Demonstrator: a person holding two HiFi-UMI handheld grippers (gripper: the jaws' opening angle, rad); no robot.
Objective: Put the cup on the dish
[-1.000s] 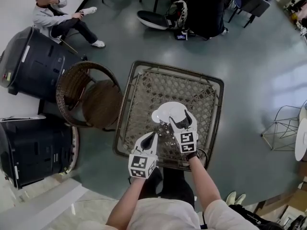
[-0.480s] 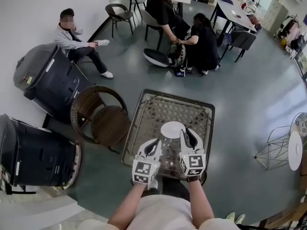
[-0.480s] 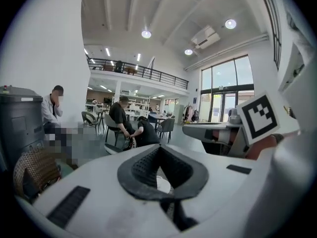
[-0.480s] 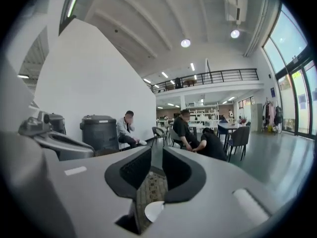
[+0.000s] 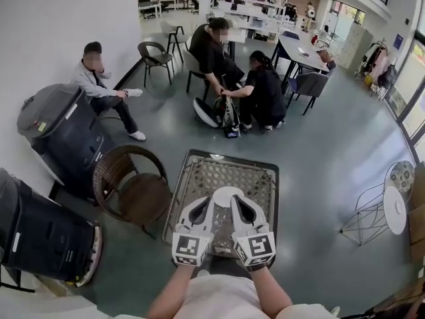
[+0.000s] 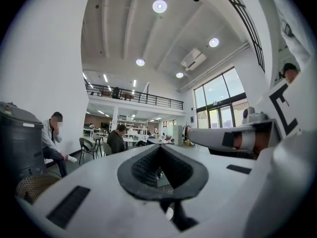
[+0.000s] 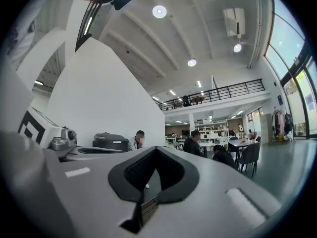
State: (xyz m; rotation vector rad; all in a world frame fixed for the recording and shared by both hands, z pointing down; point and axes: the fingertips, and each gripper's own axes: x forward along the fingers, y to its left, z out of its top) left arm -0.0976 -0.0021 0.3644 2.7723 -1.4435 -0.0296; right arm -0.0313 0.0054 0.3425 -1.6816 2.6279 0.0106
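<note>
A white dish (image 5: 222,193) lies on the lattice-topped table (image 5: 192,157) in the head view, partly covered by my grippers. No cup shows in any view; the spot in front of the dish is hidden behind the grippers. My left gripper (image 5: 204,203) and right gripper (image 5: 237,200) are held side by side above the table's near half, pointing forward. Both are shut with nothing between the pads. The left gripper view has its jaws (image 6: 159,153) together, aimed level across the room. The right gripper view shows the same of its own jaws (image 7: 156,155).
A brown wicker chair (image 5: 129,185) stands left of the table, with two big black bins (image 5: 53,131) beyond it. A person sits by the wall (image 5: 99,78), others crouch past the table (image 5: 255,98). A white wire side table (image 5: 388,208) stands at the right.
The head view has swung up from the table to the room. Both grippers have drawn back from the dish and lifted. The right gripper's jaws have closed.
</note>
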